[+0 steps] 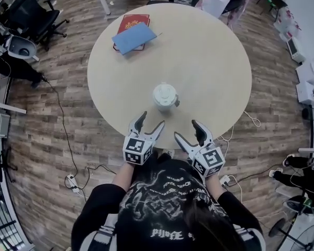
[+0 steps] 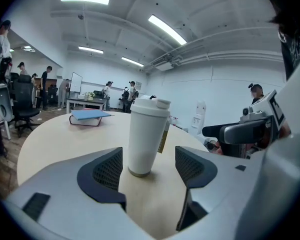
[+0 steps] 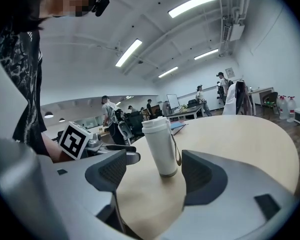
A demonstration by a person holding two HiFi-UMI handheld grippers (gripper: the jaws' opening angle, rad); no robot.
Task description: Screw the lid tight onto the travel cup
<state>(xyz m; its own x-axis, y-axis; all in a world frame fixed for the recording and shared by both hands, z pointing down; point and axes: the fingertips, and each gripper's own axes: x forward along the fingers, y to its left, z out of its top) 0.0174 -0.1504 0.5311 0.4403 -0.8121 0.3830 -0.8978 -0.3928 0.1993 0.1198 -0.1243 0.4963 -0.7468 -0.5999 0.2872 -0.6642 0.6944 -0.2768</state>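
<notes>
A white travel cup (image 1: pixel 165 98) stands upright on the round table (image 1: pixel 209 56), its white lid (image 1: pixel 165 94) sitting on top. The cup (image 2: pixel 146 136) shows straight ahead in the left gripper view, beyond the jaws and not touched. It stands likewise ahead of the right jaws (image 3: pixel 161 146), a strap hanging at its side. My left gripper (image 1: pixel 152 123) is open at the table's near edge, just left of the cup. My right gripper (image 1: pixel 187 130) is open too, at the near edge to the cup's right. Nothing is between either pair of jaws.
A red book with a blue folder (image 1: pixel 133 37) on it lies at the table's far left. Cables (image 1: pixel 73 177) trail over the wooden floor. Office chairs (image 1: pixel 31 14) stand at the left, boxes (image 1: pixel 309 77) at the right. People stand at desks in the background.
</notes>
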